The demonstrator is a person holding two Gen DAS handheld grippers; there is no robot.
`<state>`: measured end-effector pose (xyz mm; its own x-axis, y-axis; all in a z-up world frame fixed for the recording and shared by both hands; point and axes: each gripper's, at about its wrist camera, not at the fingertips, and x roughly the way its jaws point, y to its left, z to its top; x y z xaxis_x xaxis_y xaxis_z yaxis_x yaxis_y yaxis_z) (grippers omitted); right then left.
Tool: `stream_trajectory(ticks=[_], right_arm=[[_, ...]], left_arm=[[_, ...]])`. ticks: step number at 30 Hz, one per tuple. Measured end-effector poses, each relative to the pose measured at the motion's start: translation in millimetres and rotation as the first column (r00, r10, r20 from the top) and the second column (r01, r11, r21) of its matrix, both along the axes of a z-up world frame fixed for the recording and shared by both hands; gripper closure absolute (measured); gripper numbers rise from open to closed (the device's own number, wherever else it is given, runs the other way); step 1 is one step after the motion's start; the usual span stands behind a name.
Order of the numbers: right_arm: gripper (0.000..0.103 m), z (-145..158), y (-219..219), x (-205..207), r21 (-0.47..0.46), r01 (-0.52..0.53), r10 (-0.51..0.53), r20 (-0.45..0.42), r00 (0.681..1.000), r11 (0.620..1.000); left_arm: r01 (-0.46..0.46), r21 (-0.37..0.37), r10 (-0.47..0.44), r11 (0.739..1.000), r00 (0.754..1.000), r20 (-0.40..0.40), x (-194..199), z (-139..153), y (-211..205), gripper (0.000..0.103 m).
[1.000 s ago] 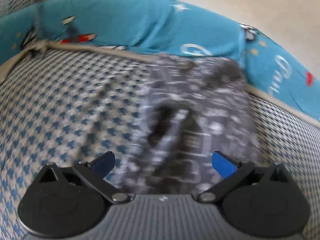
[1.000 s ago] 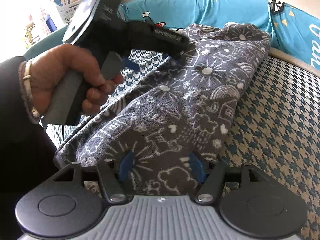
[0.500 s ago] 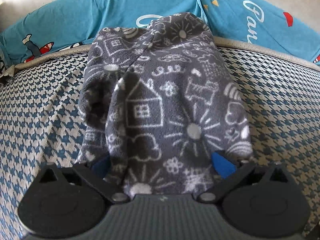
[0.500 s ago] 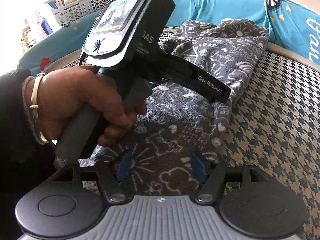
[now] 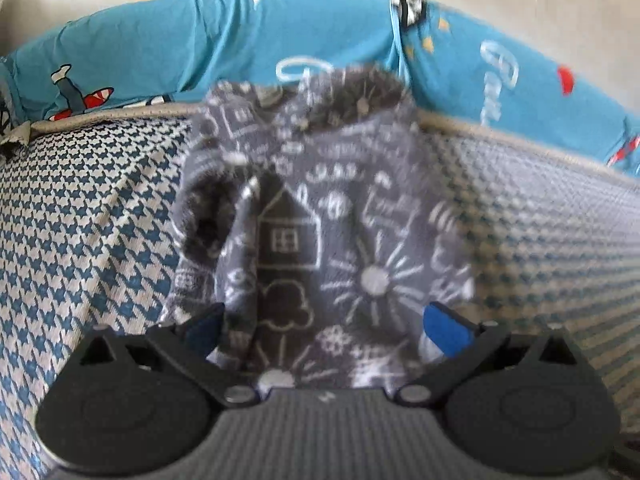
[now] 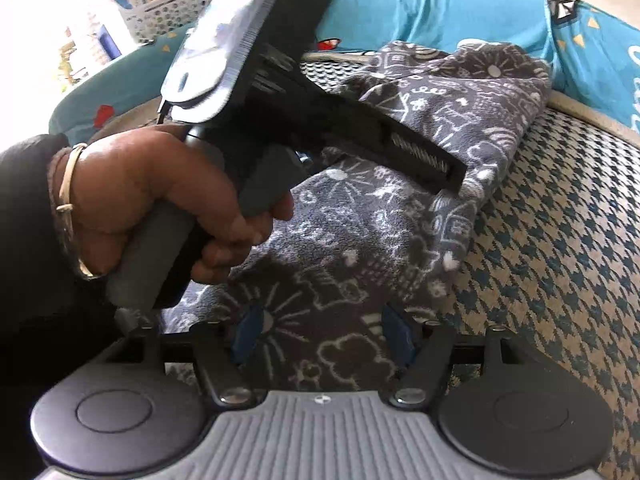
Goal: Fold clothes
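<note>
You have one grey fleece garment (image 5: 320, 216) with white doodle houses, suns and clouds, folded lengthwise into a long, rumpled strip lying on the houndstooth mattress (image 5: 88, 216).

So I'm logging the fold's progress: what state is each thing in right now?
Fleece: bunched into a long strip on the mattress, not yet a neat fold.
Left gripper: open, fleece edge lying between its jaws.
Right gripper: open, fleece between its jaws.
Hand: clenched on the left gripper's handle.
Mattress: bare around the fleece.
</note>
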<state>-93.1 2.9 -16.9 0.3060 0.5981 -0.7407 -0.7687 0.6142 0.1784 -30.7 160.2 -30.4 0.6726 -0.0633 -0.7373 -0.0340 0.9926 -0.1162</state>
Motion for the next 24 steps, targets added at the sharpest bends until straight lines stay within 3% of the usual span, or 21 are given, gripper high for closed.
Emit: stream_trajectory(ticks=[5, 8, 13, 19, 24], right_arm=[[0.039, 20.5, -21.0, 3.0, -0.006, 0.011, -0.01, 0.118, 0.993, 1.0], [0.039, 24.4, -33.7, 11.9, -0.056, 0.114, -0.102, 0.181, 0.978, 0.992], [0.039, 22.4, -43.1, 29.5, -0.056, 0.221, -0.214, 0.115, 0.97, 0.974], [0.039, 22.3, -47.9, 35.5, -0.07, 0.26, -0.25, 0.131, 0.959, 0.963], [0.039, 20.3, -54.5, 44.9, -0.068, 0.32, -0.315, 0.083, 0.946, 0.945]], left_arm=[[-0.01, 0.003, 0.01, 1.0, 1.0, 0.002, -0.7, 3.8, 3.6, 0.0], [0.007, 0.04, -0.007, 0.999, 1.0, 0.001, 0.9, 1.0, -1.9, 0.0], [0.028, 0.077, -0.028, 0.997, 1.0, 0.01, 1.8, -3.5, -13.7, 0.0], [0.038, 0.104, -0.039, 0.994, 0.999, 0.004, 4.3, -7.0, -21.6, 0.0], [0.061, 0.171, -0.057, 0.983, 0.998, -0.028, 9.5, -19.6, -29.0, 0.0]])
